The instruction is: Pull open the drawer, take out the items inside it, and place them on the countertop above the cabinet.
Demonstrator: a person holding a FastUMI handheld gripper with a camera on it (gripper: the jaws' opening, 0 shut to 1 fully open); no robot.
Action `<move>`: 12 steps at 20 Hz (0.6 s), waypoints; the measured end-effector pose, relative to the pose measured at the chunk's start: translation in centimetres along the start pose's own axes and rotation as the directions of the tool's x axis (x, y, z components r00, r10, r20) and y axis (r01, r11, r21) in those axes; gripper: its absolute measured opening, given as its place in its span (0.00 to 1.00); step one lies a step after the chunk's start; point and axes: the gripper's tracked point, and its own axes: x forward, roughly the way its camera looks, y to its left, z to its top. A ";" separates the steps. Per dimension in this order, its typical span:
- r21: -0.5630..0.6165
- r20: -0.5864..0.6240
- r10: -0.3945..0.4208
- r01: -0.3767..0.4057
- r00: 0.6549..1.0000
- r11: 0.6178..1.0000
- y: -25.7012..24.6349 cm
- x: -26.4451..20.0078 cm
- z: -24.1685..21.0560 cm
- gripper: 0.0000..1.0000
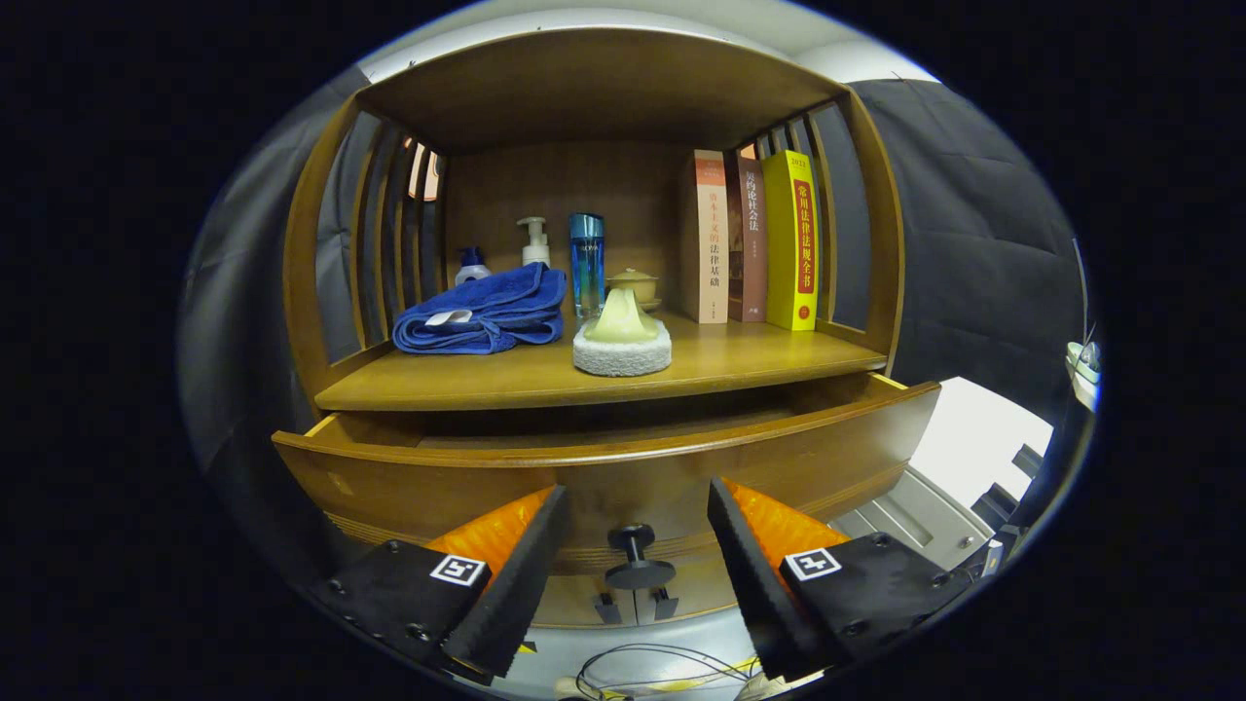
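A: hand-held gripper (pixel 638 560) open, fingers spread either side of the drawer knob (pixel 635 557), not touching it. Nothing held.

B: Drawer state?

A: drawer (pixel 604 467) already pulled out part way, front panel just ahead of the fingers. Interior hidden behind the front edge from this angle; can't tell what's in it.

B: So pull step done or nearly?

A: Looks so. Next: rise over the front panel, look in, pick the first item.

B: Drop zone?

A: bench (pixel 759 360) above the drawer. Blue towel (pixel 482 313), white sponge pad (pixel 623 349), bottles, books (pixel 750 239) already there. Free spot front right, before the books.
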 end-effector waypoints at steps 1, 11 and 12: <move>-0.005 -0.002 -0.005 0.005 1.000 1.000 0.1 0.4 0.0 0.96; -0.081 -0.052 -0.037 0.032 0.998 0.996 0.7 4.2 -0.6 0.96; -0.093 -0.050 -0.041 0.037 0.998 0.995 0.8 4.5 -0.5 0.96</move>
